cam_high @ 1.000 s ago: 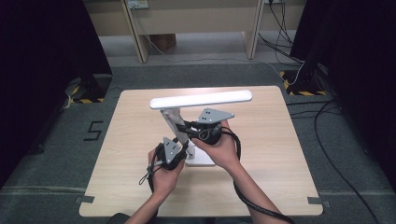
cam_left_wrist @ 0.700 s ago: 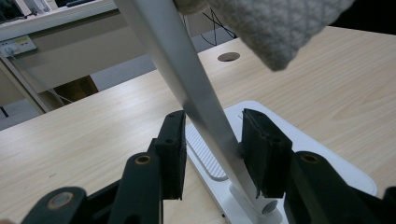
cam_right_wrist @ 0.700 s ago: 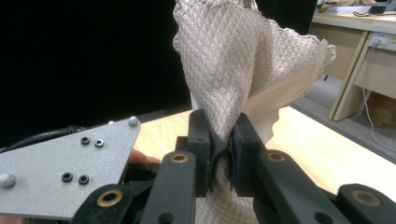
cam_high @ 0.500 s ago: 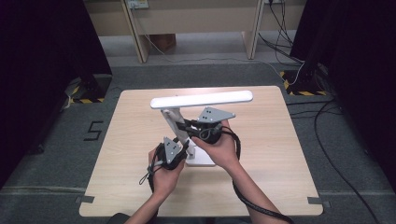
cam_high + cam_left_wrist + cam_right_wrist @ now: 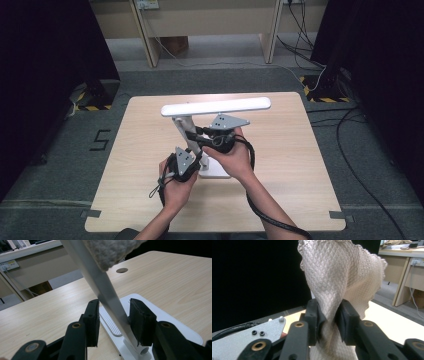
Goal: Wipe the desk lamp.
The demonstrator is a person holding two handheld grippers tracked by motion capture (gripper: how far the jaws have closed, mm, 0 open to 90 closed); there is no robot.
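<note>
A white desk lamp stands on the wooden table (image 5: 280, 150), with a long bar head (image 5: 215, 106), a slanted stem (image 5: 186, 131) and a flat base (image 5: 216, 170). My left gripper (image 5: 195, 159) is low on the stem (image 5: 100, 282) just above the base (image 5: 175, 322). Its jaws are shut on the stem, which lies slantwise between the pads. My right gripper (image 5: 201, 134) is higher up at the stem and grips a beige waffle cloth (image 5: 342, 272). Its jaws have just been opening, though the pads still pinch the cloth. The cloth (image 5: 110, 250) hangs against the stem's upper part.
A round cable hole (image 5: 122, 270) sits in the tabletop beyond the lamp. Pale desks (image 5: 150, 30) and a cardboard box (image 5: 175, 45) stand behind the table. Cables (image 5: 350, 150) run over the grey floor on the right. Dark curtains flank both sides.
</note>
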